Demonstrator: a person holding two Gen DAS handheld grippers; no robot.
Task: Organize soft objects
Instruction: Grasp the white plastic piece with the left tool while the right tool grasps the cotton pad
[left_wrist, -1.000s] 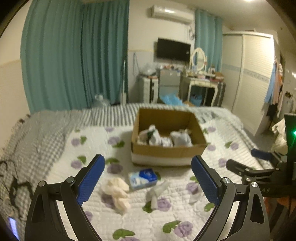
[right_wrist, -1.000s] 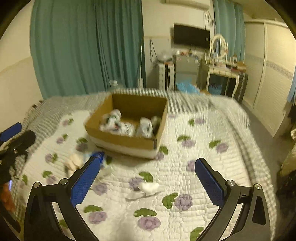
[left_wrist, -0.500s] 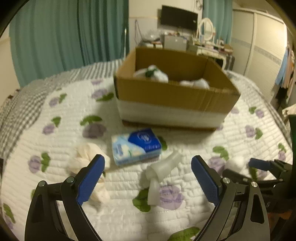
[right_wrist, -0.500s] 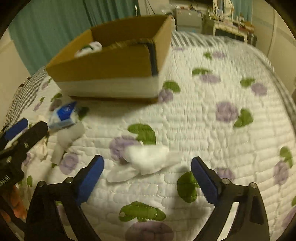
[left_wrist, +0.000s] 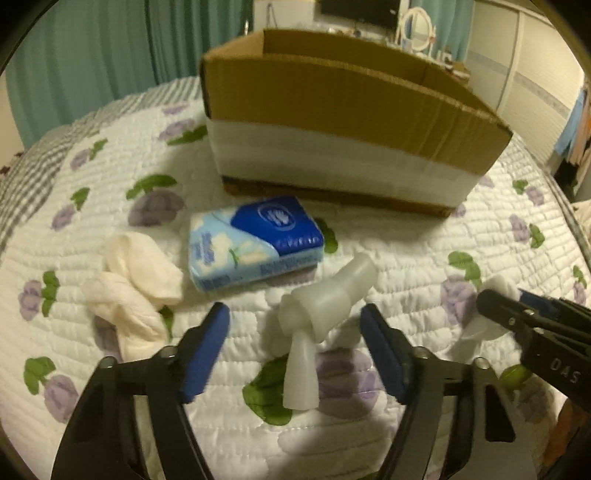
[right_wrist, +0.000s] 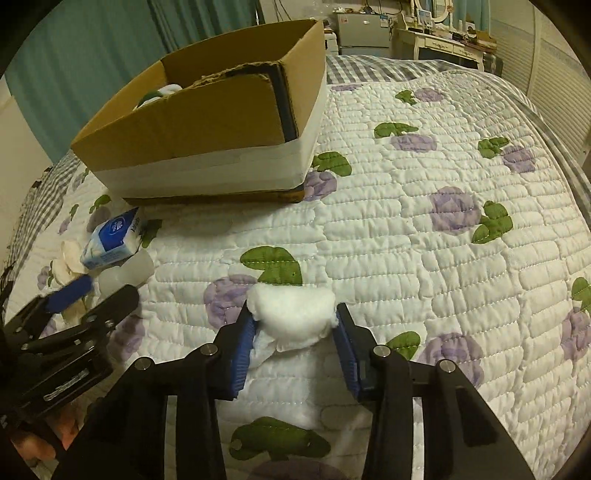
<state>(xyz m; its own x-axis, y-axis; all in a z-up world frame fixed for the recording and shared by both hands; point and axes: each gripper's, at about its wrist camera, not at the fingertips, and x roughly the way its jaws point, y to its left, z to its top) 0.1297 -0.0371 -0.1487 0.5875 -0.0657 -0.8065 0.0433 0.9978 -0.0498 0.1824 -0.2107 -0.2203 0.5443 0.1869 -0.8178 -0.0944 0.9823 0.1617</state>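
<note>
Two tongs: right (right_wrist: 293, 334) pinching cotton wad (right_wrist: 291, 314), left (left_wrist: 295, 354) spread; cardboard box (right_wrist: 207, 122) holds bundles.

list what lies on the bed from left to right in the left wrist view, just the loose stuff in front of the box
cream cloth → blue tissue pack → translucent white plastic piece, between the open left gripper fingers → white cotton wad at the right gripper

Fluffy cotton wad (right_wrist: 291, 314); quilted cloth bedspread (right_wrist: 424, 236)
</note>
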